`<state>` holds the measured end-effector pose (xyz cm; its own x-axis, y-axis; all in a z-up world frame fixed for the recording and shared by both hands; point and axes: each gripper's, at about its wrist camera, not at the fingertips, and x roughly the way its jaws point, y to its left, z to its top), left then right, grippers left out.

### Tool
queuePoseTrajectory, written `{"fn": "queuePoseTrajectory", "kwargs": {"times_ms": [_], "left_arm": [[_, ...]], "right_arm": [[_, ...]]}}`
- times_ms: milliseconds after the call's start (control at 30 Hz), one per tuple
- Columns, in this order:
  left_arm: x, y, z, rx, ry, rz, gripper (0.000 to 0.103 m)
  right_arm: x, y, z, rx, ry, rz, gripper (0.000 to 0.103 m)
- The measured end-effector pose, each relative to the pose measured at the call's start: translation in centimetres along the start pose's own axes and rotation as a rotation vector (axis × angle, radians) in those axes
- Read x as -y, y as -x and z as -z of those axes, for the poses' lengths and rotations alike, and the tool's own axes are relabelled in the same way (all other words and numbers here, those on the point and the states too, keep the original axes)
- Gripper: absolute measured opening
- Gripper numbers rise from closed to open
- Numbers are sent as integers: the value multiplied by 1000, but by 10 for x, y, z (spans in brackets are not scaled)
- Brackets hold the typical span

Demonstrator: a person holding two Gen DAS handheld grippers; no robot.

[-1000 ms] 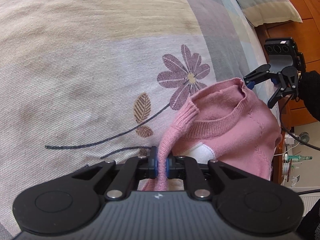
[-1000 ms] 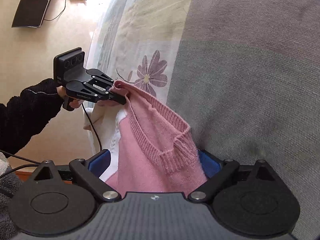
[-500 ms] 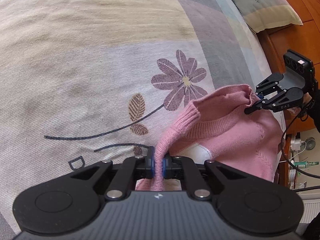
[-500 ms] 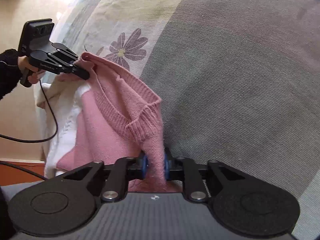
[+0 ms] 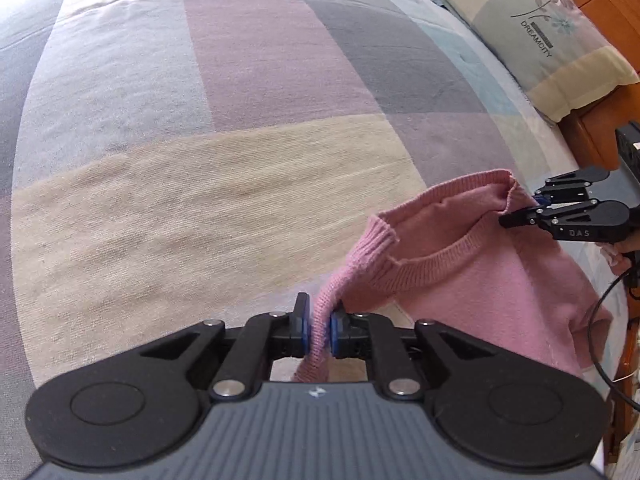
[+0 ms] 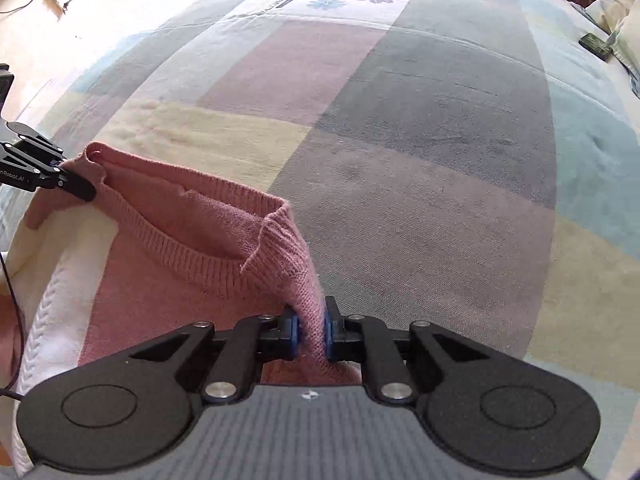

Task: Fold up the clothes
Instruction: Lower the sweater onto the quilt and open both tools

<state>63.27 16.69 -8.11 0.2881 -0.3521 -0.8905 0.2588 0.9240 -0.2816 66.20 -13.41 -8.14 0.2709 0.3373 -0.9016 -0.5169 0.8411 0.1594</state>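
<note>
I have my left tool [image 5: 319, 330] and right tool [image 6: 309, 334] each clamped on a shoulder of the pink knitted sweater [image 5: 472, 276], held above the pastel patchwork bed cover [image 5: 224, 184]. Only my right view shows its white cable-knit panel [image 6: 60, 280]; only my left shows the pillow [image 5: 548, 36].

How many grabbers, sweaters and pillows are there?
Grabbers: 2 (left gripper, right gripper)
Sweaters: 1 (pink sweater)
Pillows: 1 (pillow)
Total: 4
</note>
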Motion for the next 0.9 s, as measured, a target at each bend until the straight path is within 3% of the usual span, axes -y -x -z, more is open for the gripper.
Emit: {"fn": "queuePoseTrajectory", "kwargs": {"times_ms": [100,133,233,333,533,633,700,900], "left_arm": [[6,-8,4,12,-10,-45,10],[6,-2,8,34,-3,-46,12],[9,26,26,88,10,-76,23],[9,60,50,110,36,-116,40],[16,112,124,53,167,-237,46],[30,121,160,17,167,-307,56],[43,119,181,-21,132,-364,58],[25,123,191,21,161,-418,58]], "right_arm": [[1,-10,7,-3,-37,33,31],[-1,-8,12,5,-42,48,43],[-9,10,31,50,-47,95,75],[-17,41,54,95,-55,144,90],[-30,76,96,103,-179,155,96],[-37,89,115,95,-259,141,96],[-44,92,122,90,-303,124,96],[-65,95,133,81,-371,108,96]]}}
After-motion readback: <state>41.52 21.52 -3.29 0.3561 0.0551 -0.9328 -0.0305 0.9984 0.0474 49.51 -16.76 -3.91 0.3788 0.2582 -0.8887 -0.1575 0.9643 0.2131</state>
